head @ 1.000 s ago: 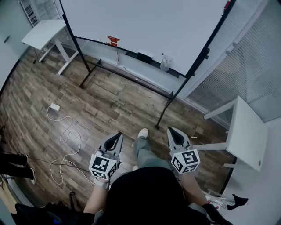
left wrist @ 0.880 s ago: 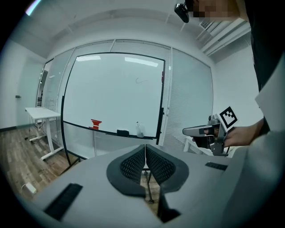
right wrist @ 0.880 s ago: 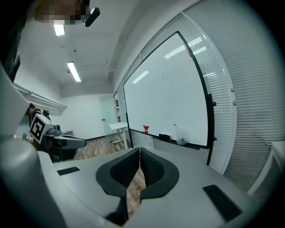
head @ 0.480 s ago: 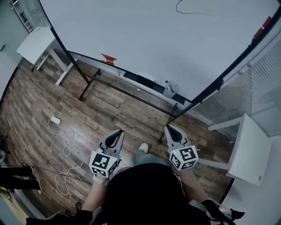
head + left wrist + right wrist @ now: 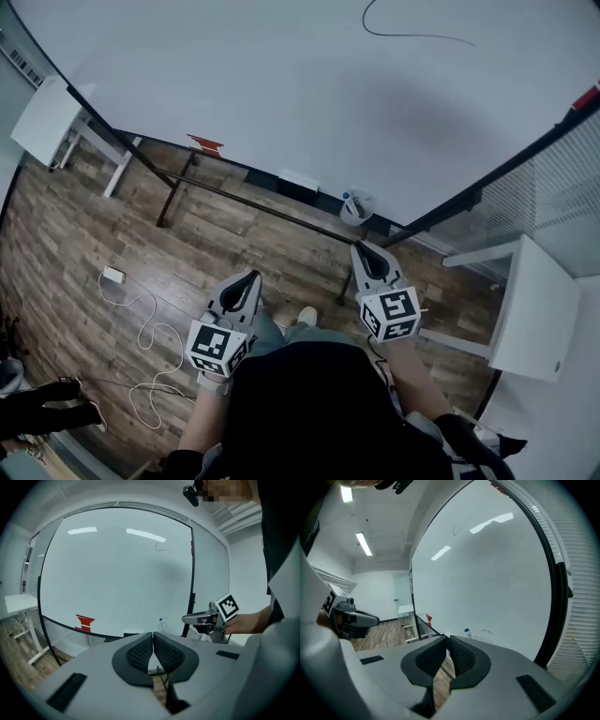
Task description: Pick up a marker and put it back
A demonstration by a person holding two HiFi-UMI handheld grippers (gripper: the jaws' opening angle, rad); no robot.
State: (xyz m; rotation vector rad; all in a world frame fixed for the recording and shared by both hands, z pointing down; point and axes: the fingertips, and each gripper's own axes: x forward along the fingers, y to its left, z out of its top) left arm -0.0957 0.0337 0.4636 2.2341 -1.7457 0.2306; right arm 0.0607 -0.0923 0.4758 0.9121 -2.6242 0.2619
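- A person faces a whiteboard (image 5: 281, 94), holding a gripper in each hand in front of the body, both aimed at the board.
- Left gripper (image 5: 153, 635): jaws pressed together, with nothing between them.
- Right gripper (image 5: 447, 638): jaws likewise closed and empty. It is nearer the board's right end, probably because it will do the picking.
- The marker (image 5: 348, 199), blue-capped, stands upright in a clear cup (image 5: 358, 210) on the board's ledge near its right post, just ahead of the right gripper.
- Neither gripper touches it. The pick-up appears not yet begun, and the jaws must open first.
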